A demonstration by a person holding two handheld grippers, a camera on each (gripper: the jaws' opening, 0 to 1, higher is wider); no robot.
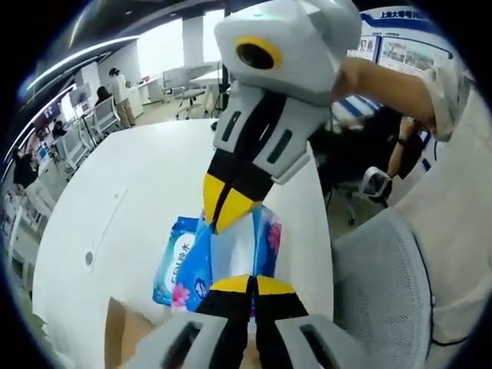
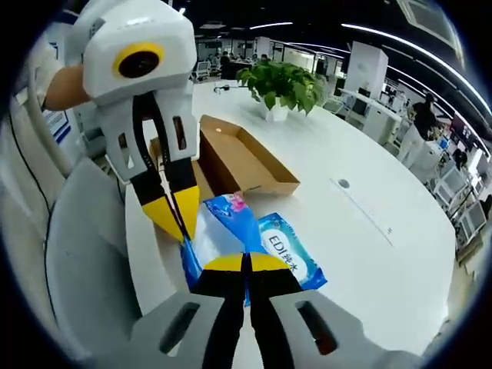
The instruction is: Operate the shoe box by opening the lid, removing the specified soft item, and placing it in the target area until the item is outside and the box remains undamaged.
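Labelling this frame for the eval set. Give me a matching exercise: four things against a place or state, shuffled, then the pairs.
Things:
1. wipes pack
2. shoe box
3. plant
4. tissue pack

Places or states:
A. open, on the table behind the packs
B. pinched by both hand-held grippers, left and right
C. lying flat on the table, beside the held pack
D. upright in a white pot, beyond the box

Pairs: 1-C, 2-A, 3-D, 4-B
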